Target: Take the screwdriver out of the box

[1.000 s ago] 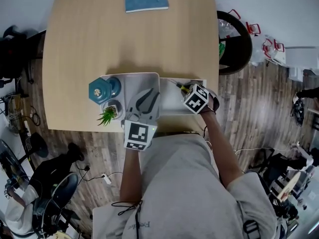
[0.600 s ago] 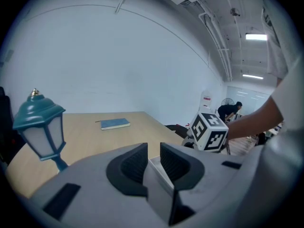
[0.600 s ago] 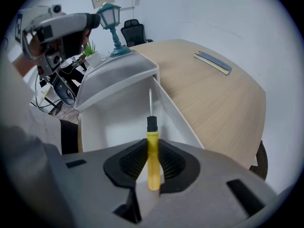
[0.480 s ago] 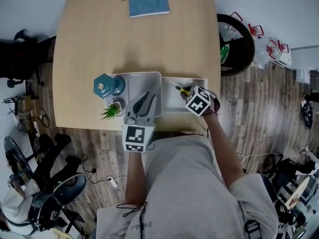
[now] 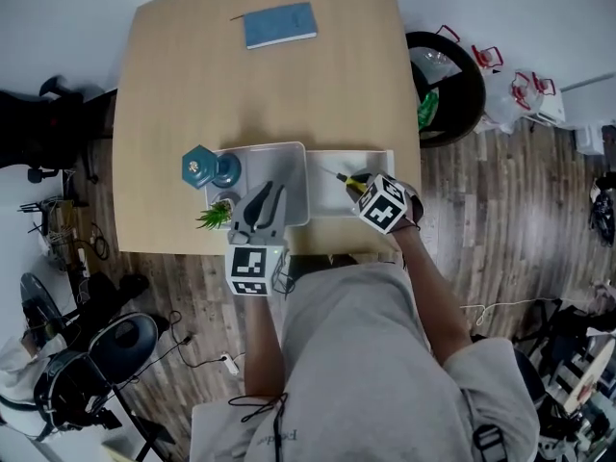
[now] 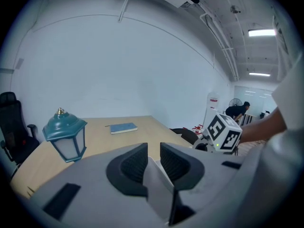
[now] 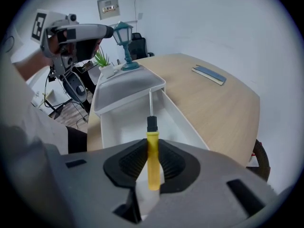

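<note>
Locate the screwdriver [image 7: 152, 139] in the right gripper [image 7: 152, 156]: clamped across the yellow handle, just behind the black collar, with the metal shaft aimed ahead and down over the open white box [image 7: 185, 122]. Read the right jaws as closed on the handle from both sides, with the butt end left projecting behind the pads. Read the left gripper [image 6: 153, 148] as empty, jaws a narrow gap apart, held up near the white tray [image 5: 289, 166] beside the box. Treat the tool as light and fully rigid, judging by the slim build; expect no flex in handle or shaft. Treat the smooth plastic handle as probably slippery and, being round, prone to rolling between flat pads under a sideways load. Take hold on the handle only, at mid-length or toward the collar; avoid the thin shaft, judged too narrow and too smooth for a sure grip. Apply firm, moderate pressure; no need for a delicate touch, with no fragile part in evidence. Allow for the long shaft ahead of the grip: likely to snag the box wall or rim if tilted while low. Cannot tell from these views whether the tip touches the box floor or hangs clear of it.
</note>
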`<state>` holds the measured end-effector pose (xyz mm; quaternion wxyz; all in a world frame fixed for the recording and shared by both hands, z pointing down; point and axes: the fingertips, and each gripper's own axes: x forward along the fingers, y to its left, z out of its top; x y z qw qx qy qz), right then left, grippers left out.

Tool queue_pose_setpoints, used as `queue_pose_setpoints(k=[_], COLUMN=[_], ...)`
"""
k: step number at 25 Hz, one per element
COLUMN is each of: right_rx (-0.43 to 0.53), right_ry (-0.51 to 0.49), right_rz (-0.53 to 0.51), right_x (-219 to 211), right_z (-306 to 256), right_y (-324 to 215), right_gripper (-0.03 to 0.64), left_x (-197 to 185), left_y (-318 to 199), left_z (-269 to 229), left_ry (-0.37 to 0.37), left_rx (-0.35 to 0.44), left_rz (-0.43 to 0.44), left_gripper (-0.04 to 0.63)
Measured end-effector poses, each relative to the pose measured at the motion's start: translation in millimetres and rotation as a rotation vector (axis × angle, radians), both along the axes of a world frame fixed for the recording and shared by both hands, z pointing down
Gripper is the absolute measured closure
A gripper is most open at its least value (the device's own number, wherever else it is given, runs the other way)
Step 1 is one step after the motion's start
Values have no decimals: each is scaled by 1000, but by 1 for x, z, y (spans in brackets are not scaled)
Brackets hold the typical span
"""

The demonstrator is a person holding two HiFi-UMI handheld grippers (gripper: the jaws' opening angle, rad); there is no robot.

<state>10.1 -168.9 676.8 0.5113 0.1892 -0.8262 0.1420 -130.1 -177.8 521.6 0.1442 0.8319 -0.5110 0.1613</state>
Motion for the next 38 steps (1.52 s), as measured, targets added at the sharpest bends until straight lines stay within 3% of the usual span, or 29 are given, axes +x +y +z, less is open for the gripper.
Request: queue_pose_setpoints(k=[8, 17, 20, 24, 30, 38], right_rx=[59, 203, 242, 308, 275, 173], right_ry=[-156, -247, -314, -333, -448, -755], right_rz=[83, 209, 260, 265, 303, 447], right_x=[-6, 5, 2, 0, -9, -15], right_z=[-25, -56, -72, -87, -91, -112], right_y=[5, 12, 8, 12, 21, 28], right_gripper=[540, 538, 538, 538, 538, 538], left_x=[6, 3, 5, 7, 4, 13], left_y=[14, 39, 44, 50, 64, 76], left_z=[-10, -34, -38, -37, -31, -20], left_ry=[31, 69, 77, 78, 85, 141], left_rx=[17, 54, 65, 68, 57, 28], left_rz=[1, -47, -36, -4, -32, -60], left_gripper=[518, 518, 521, 523, 523, 523])
